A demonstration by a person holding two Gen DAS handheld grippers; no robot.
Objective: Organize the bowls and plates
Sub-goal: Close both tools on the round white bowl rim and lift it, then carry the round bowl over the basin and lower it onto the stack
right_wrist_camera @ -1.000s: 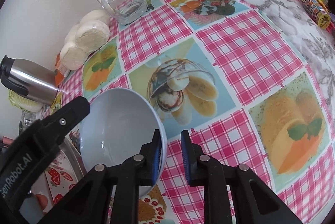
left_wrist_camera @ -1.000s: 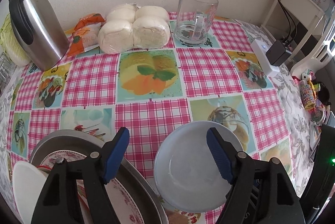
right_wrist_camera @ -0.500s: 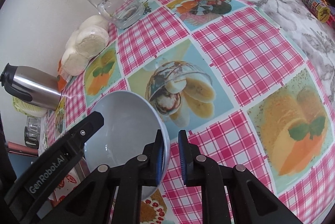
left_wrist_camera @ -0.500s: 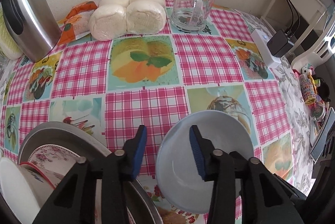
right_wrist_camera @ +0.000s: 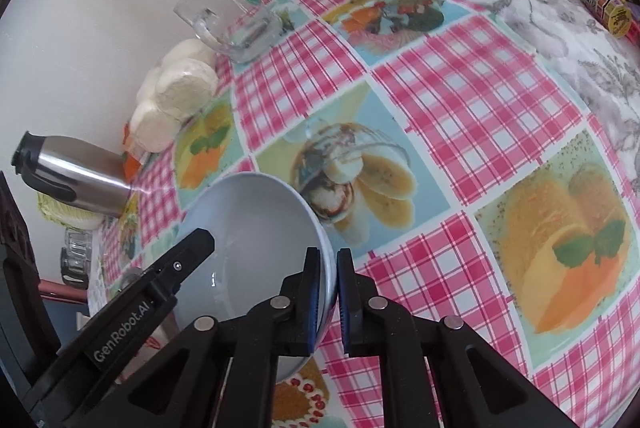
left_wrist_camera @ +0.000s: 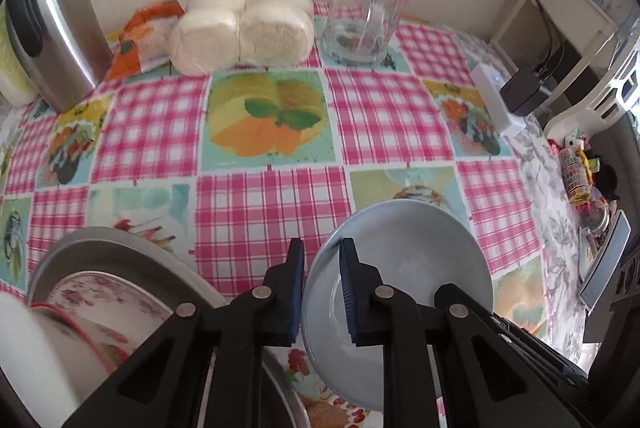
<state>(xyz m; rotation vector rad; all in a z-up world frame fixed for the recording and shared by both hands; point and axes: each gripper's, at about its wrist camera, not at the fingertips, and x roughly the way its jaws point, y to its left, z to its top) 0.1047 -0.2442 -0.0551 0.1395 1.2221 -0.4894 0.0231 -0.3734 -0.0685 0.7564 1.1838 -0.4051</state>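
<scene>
1. Bowl (left_wrist_camera: pixel 404 268), pale blue, sits tilted between your two grippers, just right of the metal basin (left_wrist_camera: pixel 132 248) that holds the floral plate (left_wrist_camera: pixel 100 292) and a white dish (left_wrist_camera: pixel 28 356). Whether its far edge rests on the tablecloth (left_wrist_camera: pixel 272 204) or is clear of it, I can't tell from these views.
2. Left gripper (left_wrist_camera: pixel 320 288): jaws have just been closing and now stand narrow, straddling the bowl's left rim. Inner pad looks seated on the inside wall; outer pad contact is hard to confirm, probably touching.
3. Right gripper (right_wrist_camera: pixel 329 300): jaws pinched tight on the opposite rim, one pad inside, one outside.
4. Risk: two rigid grips on one glazed bowl. If your hands drift apart or twist unevenly, you load the rim and one pad slips. Move both together.
5. Risk: both grips are thin rim pinches on smooth, curved glaze. Tilt it further and it can pivot out and drop on the table.
6. Risk: the basin rim is just beside the left gripper. Swing the bowl over too low and you clip the basin or knock the plate stacked in it.
7. Risk: the basin is already crowded. Set the bowl on the slanted plate and it may slide.
8. Glass mug (left_wrist_camera: pixel 366 12) and steel kettle (left_wrist_camera: pixel 56 32) stand well apart; no concern.
</scene>
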